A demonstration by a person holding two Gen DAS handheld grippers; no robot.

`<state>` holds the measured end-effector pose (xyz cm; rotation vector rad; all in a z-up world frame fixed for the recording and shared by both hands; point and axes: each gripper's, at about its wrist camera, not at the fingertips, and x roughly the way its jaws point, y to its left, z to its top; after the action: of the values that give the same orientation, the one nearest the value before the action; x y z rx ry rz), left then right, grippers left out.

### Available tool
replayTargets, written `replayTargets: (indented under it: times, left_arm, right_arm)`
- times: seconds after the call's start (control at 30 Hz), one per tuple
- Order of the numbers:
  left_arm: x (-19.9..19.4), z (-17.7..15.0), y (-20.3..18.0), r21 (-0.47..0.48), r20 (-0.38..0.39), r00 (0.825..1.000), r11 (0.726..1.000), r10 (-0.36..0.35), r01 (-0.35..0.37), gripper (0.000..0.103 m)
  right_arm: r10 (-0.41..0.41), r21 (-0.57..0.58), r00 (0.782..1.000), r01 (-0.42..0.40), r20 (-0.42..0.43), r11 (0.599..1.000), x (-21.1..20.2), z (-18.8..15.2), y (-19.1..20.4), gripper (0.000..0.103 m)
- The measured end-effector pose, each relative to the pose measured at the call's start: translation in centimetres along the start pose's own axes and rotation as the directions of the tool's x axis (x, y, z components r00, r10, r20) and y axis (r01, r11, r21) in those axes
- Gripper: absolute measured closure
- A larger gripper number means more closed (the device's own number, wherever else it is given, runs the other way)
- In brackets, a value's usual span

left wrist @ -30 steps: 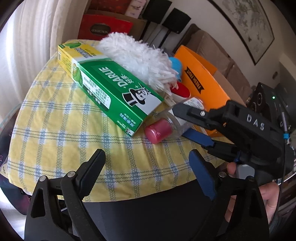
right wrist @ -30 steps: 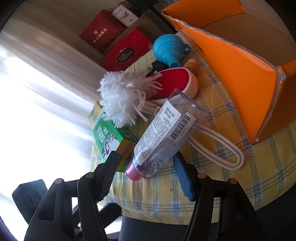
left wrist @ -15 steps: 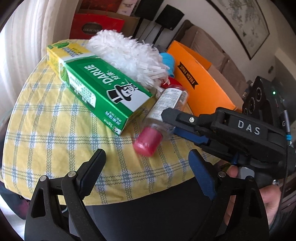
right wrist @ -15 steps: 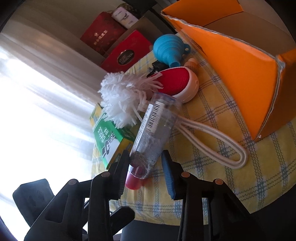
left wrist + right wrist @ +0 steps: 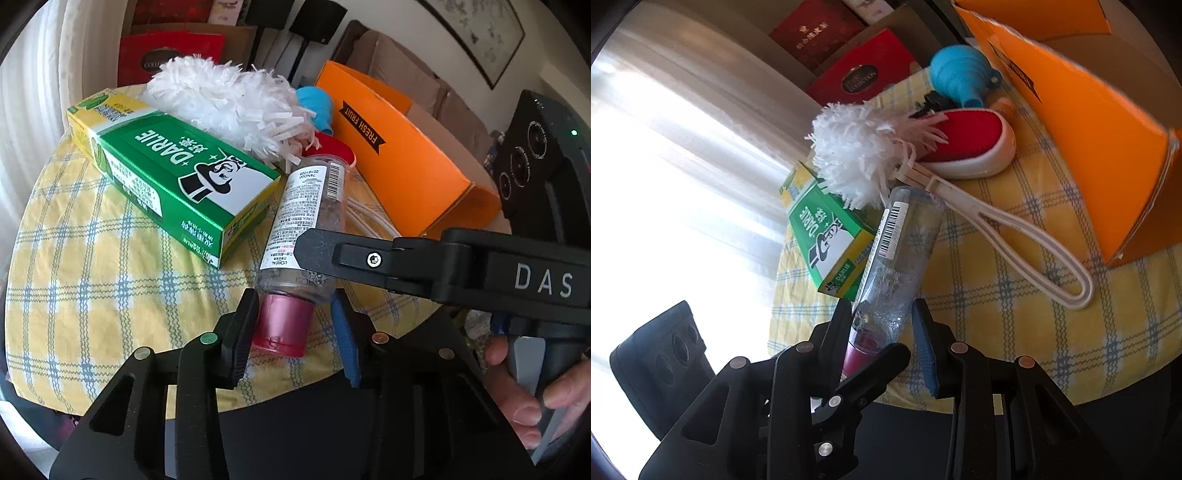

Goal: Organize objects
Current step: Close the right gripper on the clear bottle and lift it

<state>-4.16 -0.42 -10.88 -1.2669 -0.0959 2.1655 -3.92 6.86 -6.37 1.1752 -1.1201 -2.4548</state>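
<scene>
A clear bottle (image 5: 310, 214) with a pink cap (image 5: 282, 325) lies near the front edge of the yellow checked tablecloth (image 5: 92, 266). My left gripper (image 5: 291, 325) is closed around the pink cap. My right gripper (image 5: 882, 325) is shut on the bottle's (image 5: 901, 258) lower body, just above the cap; its finger crosses the left wrist view. A green Darlie box (image 5: 177, 177) lies left of the bottle, touching it. A white duster (image 5: 229, 99) lies behind, its looped handle (image 5: 1015, 240) beside the bottle.
An open orange cardboard box (image 5: 399, 147) stands at the right. A red and white brush (image 5: 967, 144) and a blue funnel (image 5: 964, 74) lie behind the duster. Red gift boxes (image 5: 860, 70) stand beyond the table. The table's front edge is just under the grippers.
My left gripper has moved in and closed on the bottle's pink cap. My right gripper has stayed shut on the bottle, which has turned to point its cap toward the front edge.
</scene>
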Motion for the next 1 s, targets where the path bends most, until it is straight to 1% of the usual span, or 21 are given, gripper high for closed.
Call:
replayTargets:
  times: [0.1,0.13,0.23,0.27,0.3,0.33,0.37,0.43,0.5,0.6,0.67,0.73,0.77,0.87,0.9,0.97,1.0]
  left_arm:
    - [-0.4,-0.2,0.4,-0.025,-0.008,1.000,1.000,-0.015,0.015,0.066]
    - [-0.5,-0.3,0.4,-0.010,-0.020,0.999,1.000,-0.028,0.028,0.066]
    - [-0.9,-0.5,0.8,-0.039,-0.026,0.998,0.998,-0.056,0.055,0.066]
    - [-1.0,-0.6,0.9,-0.060,-0.025,0.997,0.996,-0.074,0.072,0.066]
    - [-1.2,-0.6,1.2,-0.078,-0.024,0.996,0.993,-0.091,0.089,0.066]
    - [-1.3,-0.7,1.5,-0.098,-0.024,0.993,0.989,-0.114,0.111,0.066]
    - [-1.5,-0.7,1.7,-0.118,-0.028,0.989,0.983,-0.144,0.139,0.066]
    - [-1.6,-0.7,2.0,-0.147,-0.037,0.981,0.971,-0.193,0.186,0.066]
    - [-2.2,-1.2,2.1,-0.174,-0.036,0.968,0.955,-0.249,0.239,0.066]
    - [-3.0,-1.6,2.3,-0.192,-0.031,0.952,0.936,-0.305,0.294,0.066]
    - [-3.7,-1.9,2.7,-0.216,-0.030,0.934,0.914,-0.357,0.343,0.066]
    - [-3.8,-1.9,3.1,-0.256,-0.026,0.909,0.882,-0.415,0.396,0.066]
    - [-3.7,-2.0,3.5,-0.289,-0.022,0.889,0.854,-0.457,0.432,0.066]
    - [-3.1,-1.9,4.4,-0.363,-0.008,0.840,0.785,-0.542,0.502,0.066]
    - [-3.1,-2.0,4.7,-0.377,-0.005,0.830,0.770,-0.558,0.515,0.066]
    - [-2.6,-1.7,4.9,-0.398,0.004,0.811,0.743,-0.585,0.538,0.066]
    - [-2.5,-1.7,5.0,-0.403,0.007,0.804,0.734,-0.595,0.547,0.066]
  right_arm:
    - [0.000,-0.029,1.000,0.000,-0.015,1.000,0.0,-0.2,0.3,0.068]
    - [0.002,-0.034,1.000,-0.002,-0.018,0.999,-0.2,-0.2,0.2,0.068]
    - [0.003,-0.048,1.000,-0.003,-0.014,0.999,-0.4,-0.2,0.3,0.067]
    - [0.003,-0.050,1.000,-0.003,-0.012,0.999,-0.5,-0.1,0.3,0.058]
    - [-0.001,-0.046,1.000,0.000,-0.009,0.999,-0.8,-0.4,0.2,0.052]
    - [-0.005,-0.037,1.000,0.005,-0.004,0.999,-0.9,-0.6,0.0,0.043]
    - [-0.005,-0.024,1.000,0.005,-0.002,1.000,-1.0,-0.5,-0.3,0.039]
    - [0.008,0.004,1.000,-0.008,-0.012,1.000,-0.7,-0.3,-0.8,0.039]
    - [0.053,0.037,0.998,-0.052,-0.035,0.998,-0.6,-0.3,-1.4,0.039]
    - [0.119,0.052,0.991,-0.116,-0.060,0.992,-0.7,-0.3,-1.7,0.039]
    - [0.147,0.058,0.987,-0.143,-0.061,0.988,-1.1,-0.4,-1.7,0.039]
    - [0.164,0.049,0.984,-0.161,-0.074,0.986,-1.4,-0.4,-1.5,0.039]
    - [0.167,0.047,0.983,-0.164,-0.073,0.985,-1.8,-0.4,-1.5,0.040]
    - [0.186,0.044,0.980,-0.183,-0.076,0.982,-2.5,-0.2,-1.3,0.043]
    - [0.190,0.042,0.979,-0.188,-0.069,0.981,-2.8,0.0,-1.3,0.045]
    - [0.184,0.029,0.980,-0.183,-0.071,0.983,-3.2,0.3,-1.0,0.054]
    - [0.187,0.029,0.980,-0.185,-0.074,0.982,-3.3,0.4,-1.0,0.054]
